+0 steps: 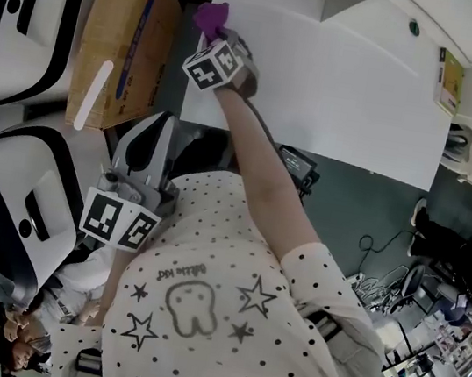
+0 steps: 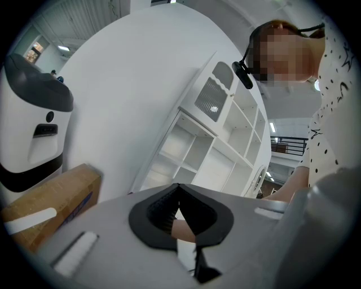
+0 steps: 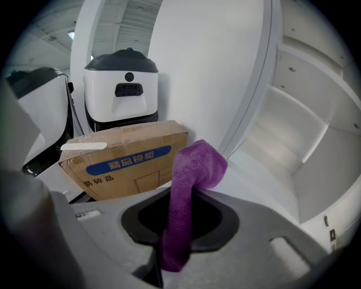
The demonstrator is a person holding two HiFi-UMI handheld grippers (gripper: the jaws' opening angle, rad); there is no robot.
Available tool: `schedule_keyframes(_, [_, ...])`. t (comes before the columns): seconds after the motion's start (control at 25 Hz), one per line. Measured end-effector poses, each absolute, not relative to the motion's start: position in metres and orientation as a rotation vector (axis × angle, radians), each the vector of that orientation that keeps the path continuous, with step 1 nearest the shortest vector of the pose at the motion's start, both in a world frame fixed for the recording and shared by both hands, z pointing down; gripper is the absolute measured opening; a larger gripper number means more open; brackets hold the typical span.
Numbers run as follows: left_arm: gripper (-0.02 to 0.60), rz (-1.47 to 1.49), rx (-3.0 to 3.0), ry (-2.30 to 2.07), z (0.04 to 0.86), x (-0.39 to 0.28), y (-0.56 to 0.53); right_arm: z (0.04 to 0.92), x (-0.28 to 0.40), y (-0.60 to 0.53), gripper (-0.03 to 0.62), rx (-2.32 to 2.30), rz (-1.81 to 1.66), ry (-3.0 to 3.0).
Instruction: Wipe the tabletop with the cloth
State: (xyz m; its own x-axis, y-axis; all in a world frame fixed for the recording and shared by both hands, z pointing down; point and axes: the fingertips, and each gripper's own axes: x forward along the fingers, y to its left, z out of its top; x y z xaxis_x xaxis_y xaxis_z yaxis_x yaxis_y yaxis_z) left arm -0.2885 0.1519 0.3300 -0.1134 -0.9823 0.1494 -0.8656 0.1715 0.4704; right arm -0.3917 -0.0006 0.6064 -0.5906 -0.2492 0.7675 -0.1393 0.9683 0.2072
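In the head view a purple cloth (image 1: 211, 18) lies at the far left corner of the white tabletop (image 1: 340, 93). My right gripper (image 1: 214, 34) reaches out to that corner and is shut on the cloth. The right gripper view shows the cloth (image 3: 192, 180) hanging folded out of the right gripper (image 3: 180, 226), pinched between its jaws. My left gripper (image 1: 147, 147) is held back near the person's body, off the table. In its own view the left gripper (image 2: 179, 211) has its jaws together with nothing held.
A brown cardboard box (image 1: 122, 41) stands just left of the table corner, close to the cloth. Two white-and-black machines (image 1: 22, 25) (image 1: 9, 218) fill the left side. A white shelf unit (image 2: 214, 147) shows beyond the left gripper. Cables and gear lie on the floor at right.
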Motion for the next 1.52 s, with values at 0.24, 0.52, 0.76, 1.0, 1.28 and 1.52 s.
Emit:
schedule_keyframes(0.24, [-0.015, -0.367, 1.745, -2.030, 0.330, -0.286, 0.151, 0.607, -0.393, 0.005, 0.067, 0.254, -0.112, -2.218])
schedule_keyframes(0.52, [-0.015, -0.360, 1.760, -2.026, 0.327, -0.282, 0.151, 0.604, -0.394, 0.006, 0.067, 0.250, -0.111, -2.224])
schedule_keyframes(0.76, [-0.014, -0.367, 1.761, -2.023, 0.329, -0.280, 0.153, 0.601, -0.392, 0.005, 0.072, 0.223, -0.046, -2.261])
schedule_keyframes(1.0, [-0.014, -0.387, 1.782, -1.989, 0.330, -0.277, 0.148, 0.580, -0.372, -0.005, 0.072, 0.314, 0.088, -2.346])
schedule_keyframes(1.28, [-0.014, -0.396, 1.845, -1.926, 0.329, -0.265, 0.133, 0.563, -0.301, -0.047, 0.074, 0.496, 0.183, -2.364])
schedule_keyframes(1.52, [-0.014, -0.399, 1.896, -1.865, 0.327, -0.252, 0.120, 0.559, -0.220, -0.090, 0.074, 0.704, 0.243, -2.328])
